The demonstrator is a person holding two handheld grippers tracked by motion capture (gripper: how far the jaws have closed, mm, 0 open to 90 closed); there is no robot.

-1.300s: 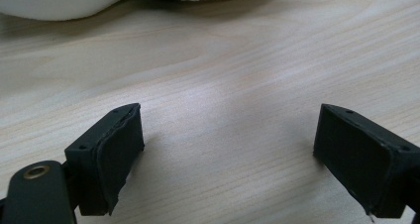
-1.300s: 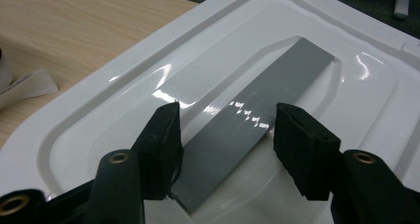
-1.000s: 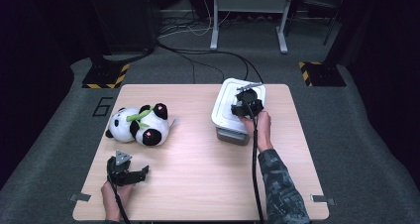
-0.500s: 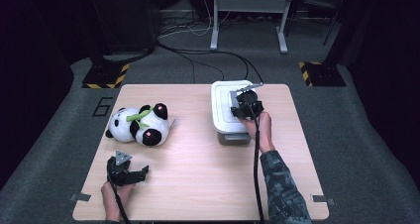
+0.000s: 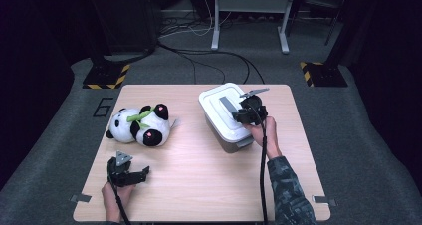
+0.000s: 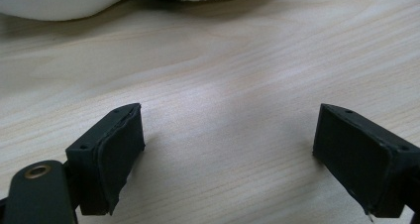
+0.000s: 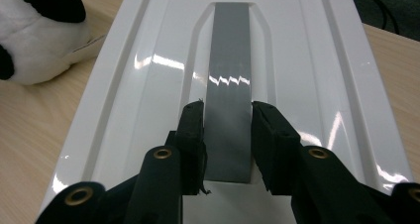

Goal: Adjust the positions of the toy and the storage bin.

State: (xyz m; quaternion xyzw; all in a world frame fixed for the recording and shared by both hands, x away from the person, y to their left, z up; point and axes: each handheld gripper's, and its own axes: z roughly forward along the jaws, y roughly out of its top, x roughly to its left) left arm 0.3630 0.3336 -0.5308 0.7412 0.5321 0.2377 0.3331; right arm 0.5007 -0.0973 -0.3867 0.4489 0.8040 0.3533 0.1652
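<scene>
We see our right gripper (image 5: 238, 116) over the white lidded container (image 5: 219, 135), which sits on the wooden table (image 5: 199, 185) toward the far right, at about 1 o'clock from the table's middle. In the right gripper view the jaws have just been closing, and now they pinch the grey handle (image 7: 229, 85) that runs down the middle of the white lid (image 7: 148, 85); the handle sits between our two pads, one pressed to each of its long edges. From the right gripper (image 7: 228, 135), the handle stretches away toward 12 o'clock, and the lid spreads out to both sides of it. The lid lies flat on the container.

Our left gripper (image 5: 142, 174) rests low over the near left part of the table, at about 7 o'clock from the middle. In the left gripper view its jaws stand wide apart, with bare wood between them and nothing in their hold (image 6: 228, 154).

The plush panda (image 5: 139, 127) lies on its side at the table's left, at about 12 o'clock from our left gripper and well apart from the container. Its white fur edges the top of the left gripper view.
</scene>
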